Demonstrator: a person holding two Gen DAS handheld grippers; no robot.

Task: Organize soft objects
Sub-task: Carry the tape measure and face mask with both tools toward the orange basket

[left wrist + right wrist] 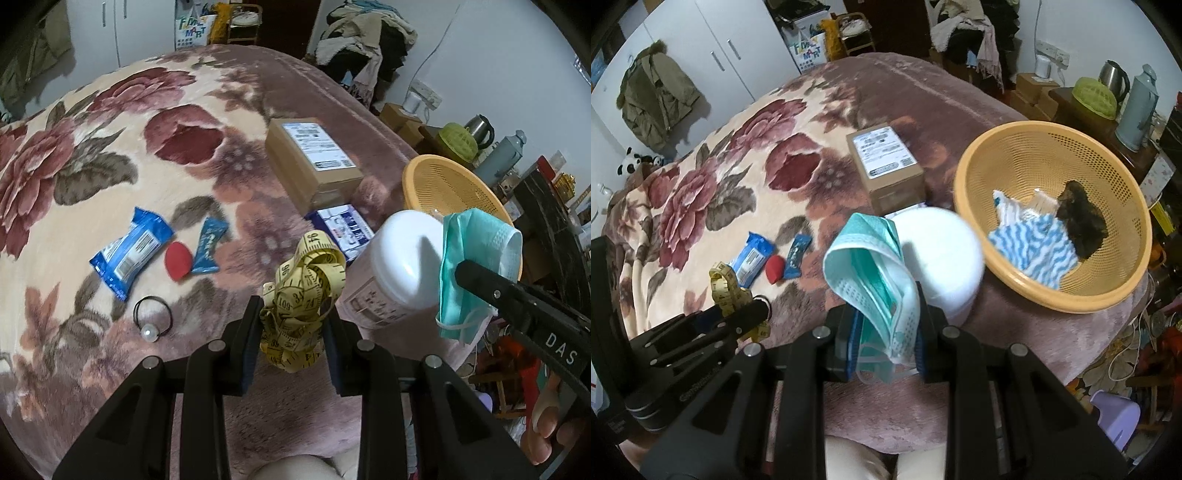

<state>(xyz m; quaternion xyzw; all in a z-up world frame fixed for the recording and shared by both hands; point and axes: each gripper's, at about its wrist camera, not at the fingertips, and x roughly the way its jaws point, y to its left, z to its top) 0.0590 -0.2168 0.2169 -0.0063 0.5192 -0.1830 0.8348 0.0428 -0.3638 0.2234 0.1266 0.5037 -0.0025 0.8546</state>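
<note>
Left claw [293,328] clamped on a bunched yellow cloth tape measure [304,295]; the tangle stands up between the pads, clear of the bed. Right claw [886,343] clamped on a folded teal-green pleated face mask [875,266], ear loops dangling below the fingers. Both claws held above the near edge of a bed covered by a plush pink-and-cream floral blanket [110,155].

Round orange perforated plastic basket [971,206] sits on the blanket to the right, beyond the mask. Inside it: a blue-and-white striped cloth [1034,251] and a dark brown fuzzy piece [1078,221], touching each other.

White plastic jar [942,258] just behind the mask, beside the basket. Brown cardboard parcel with a white label [314,158] farther back.

Left on the blanket: blue wet-wipe packet [131,251], small red oval pad [178,260], small blue wrapper [208,245], black hair tie with a pearl bead [152,319].
</note>
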